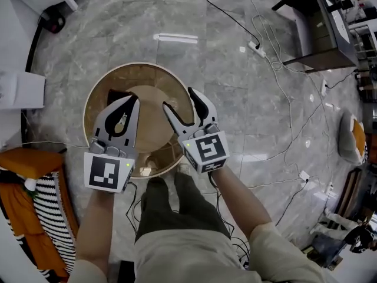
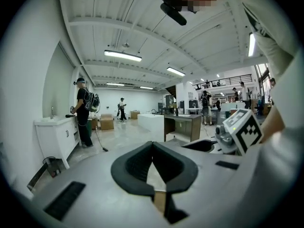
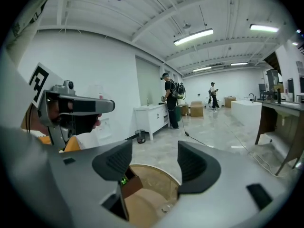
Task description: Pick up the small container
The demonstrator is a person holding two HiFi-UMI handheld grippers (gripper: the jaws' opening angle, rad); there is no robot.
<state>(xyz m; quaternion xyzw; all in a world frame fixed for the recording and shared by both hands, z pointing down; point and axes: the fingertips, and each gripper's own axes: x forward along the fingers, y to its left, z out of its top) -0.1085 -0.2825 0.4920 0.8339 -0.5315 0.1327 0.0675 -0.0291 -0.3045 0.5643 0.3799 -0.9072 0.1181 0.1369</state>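
A round wooden table with a raised rim stands right in front of me on the marble floor. My left gripper hovers over its left half, jaws shut tip to tip with nothing between them; they also meet in the left gripper view. My right gripper hovers over the right half, open and empty, and looks down at the table's rim. A small pale round thing, possibly the small container, lies by the table's near edge. Neither gripper touches it.
A dark brown box sits on the table under the left gripper. Cables and a power strip run across the floor to the right. A dark desk stands at the far right, and orange and striped cloth lies at the near left.
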